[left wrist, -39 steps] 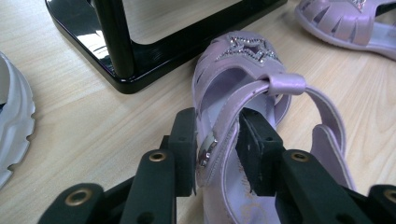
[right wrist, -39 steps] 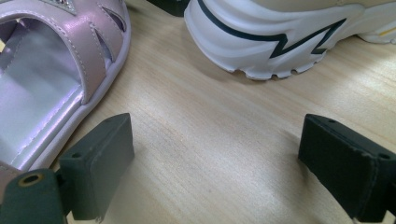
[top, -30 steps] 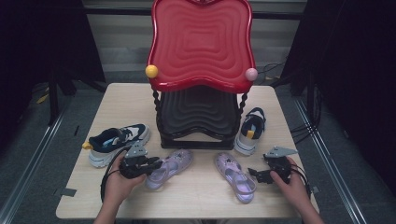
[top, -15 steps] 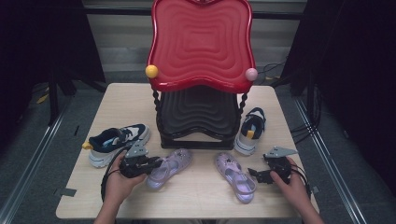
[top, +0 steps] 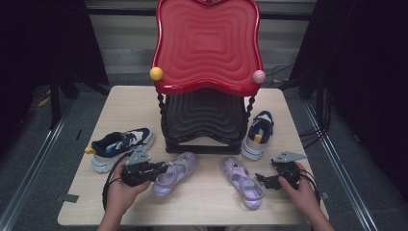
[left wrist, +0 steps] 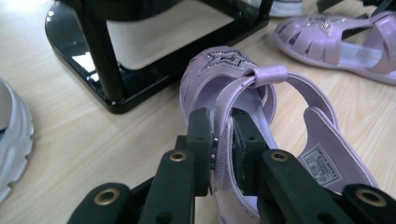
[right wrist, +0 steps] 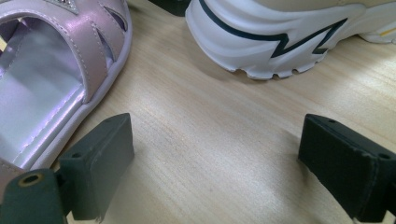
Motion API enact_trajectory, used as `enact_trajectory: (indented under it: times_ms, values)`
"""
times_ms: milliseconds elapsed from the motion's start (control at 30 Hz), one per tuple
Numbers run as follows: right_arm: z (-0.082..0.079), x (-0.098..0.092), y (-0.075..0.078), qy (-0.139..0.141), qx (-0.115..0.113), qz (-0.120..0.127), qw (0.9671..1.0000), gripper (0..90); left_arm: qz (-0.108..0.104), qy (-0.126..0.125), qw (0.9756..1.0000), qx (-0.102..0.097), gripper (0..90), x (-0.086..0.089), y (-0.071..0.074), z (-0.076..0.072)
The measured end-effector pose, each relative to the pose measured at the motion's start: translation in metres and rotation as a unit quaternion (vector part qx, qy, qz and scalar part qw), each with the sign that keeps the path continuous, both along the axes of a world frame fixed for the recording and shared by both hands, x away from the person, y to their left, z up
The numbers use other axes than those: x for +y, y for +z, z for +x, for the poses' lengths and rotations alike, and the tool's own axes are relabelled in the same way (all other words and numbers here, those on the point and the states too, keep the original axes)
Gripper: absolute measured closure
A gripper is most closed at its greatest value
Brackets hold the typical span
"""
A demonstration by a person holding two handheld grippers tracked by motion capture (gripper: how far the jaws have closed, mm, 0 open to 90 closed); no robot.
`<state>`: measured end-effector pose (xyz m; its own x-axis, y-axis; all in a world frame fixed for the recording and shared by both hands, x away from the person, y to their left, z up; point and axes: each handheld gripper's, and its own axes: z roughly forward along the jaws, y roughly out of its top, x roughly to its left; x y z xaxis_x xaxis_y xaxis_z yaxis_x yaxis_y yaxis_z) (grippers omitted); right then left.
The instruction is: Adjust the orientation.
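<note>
Jaws of the left gripper (left wrist: 223, 140) just closed, pinching the side strap of the left sandal (top: 175, 172) on the worktop (top: 202, 202) by the black stand (top: 202, 125), other sandal (top: 242, 182) lying flat mid-worktop, right gripper (top: 265, 180) just beside it, jaws spread wide over bare wood

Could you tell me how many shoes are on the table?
4: left sneaker at the rack's left, right sneaker at its right, left sandal and right sandal in front. Others may be hidden.
</note>
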<state>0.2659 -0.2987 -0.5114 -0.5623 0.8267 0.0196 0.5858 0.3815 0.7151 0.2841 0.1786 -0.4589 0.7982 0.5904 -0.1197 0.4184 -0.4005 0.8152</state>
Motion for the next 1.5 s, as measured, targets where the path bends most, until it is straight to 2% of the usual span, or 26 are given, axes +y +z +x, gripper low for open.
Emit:
enact_trajectory:
  times_ms: [300, 333, 500, 567, 633, 667, 900, 933, 1100, 1200, 1367, 1500]
  values:
    - [0.0, 0.0, 0.0, 0.0, 0.0, 0.0, 1.0, 9.5, -0.009, -0.01, 0.9999, -0.008, 80.0, -0.001, 0.007, -0.006]
    - [0.0, 0.0, 0.0, 0.0, 0.0, 0.0, 1.0, 9.5, -0.018, -0.007, 0.9998, -0.009, 80.0, -0.001, 0.009, -0.007]
    - [0.0, 0.0, 0.0, 0.0, 0.0, -0.001, 1.0, 9.3, -0.025, -0.004, 0.9994, -0.025, 80.0, 0.0, 0.017, -0.008]
    - [0.001, 0.0, 0.0, 0.001, 0.0, -0.001, 1.0, 9.3, -0.034, -0.004, 0.9989, -0.032, 80.0, 0.0, 0.021, -0.009]
    - [0.001, 0.0, 0.0, 0.0, 0.0, -0.001, 1.0, 9.3, -0.038, -0.005, 0.9987, -0.032, 80.0, 0.0, 0.024, -0.01]
    - [0.001, 0.0, 0.0, 0.0, 0.0, -0.001, 1.0, 9.3, -0.048, -0.004, 0.9982, -0.035, 80.0, -0.001, 0.027, -0.01]
    - [0.001, 0.0, 0.0, 0.0, 0.0, -0.001, 1.0, 9.3, -0.045, 0.0, 0.9981, -0.042, 79.9, -0.003, 0.033, -0.01]
    - [0.001, 0.0, 0.0, 0.0, 0.0, -0.001, 1.0, 9.4, -0.052, 0.002, 0.9978, -0.041, 79.9, -0.004, 0.036, -0.011]
    - [-0.001, 0.0, 0.0, 0.0, 0.002, 0.0, 1.0, 9.4, -0.055, 0.0, 0.9972, -0.051, 79.9, -0.006, 0.045, -0.012]
    - [-0.001, 0.0, 0.0, 0.001, 0.001, -0.001, 1.0, 9.4, -0.069, 0.003, 0.9959, -0.059, 79.9, -0.008, 0.053, -0.012]
    - [-0.001, 0.0, 0.0, 0.001, 0.001, -0.001, 1.0, 9.4, -0.065, 0.012, 0.996, -0.06, 79.8, -0.011, 0.06, -0.008]
    - [-0.001, 0.0, 0.0, 0.0, 0.002, 0.0, 1.0, 9.4, -0.069, 0.017, 0.9953, -0.065, 79.8, -0.015, 0.066, -0.004]
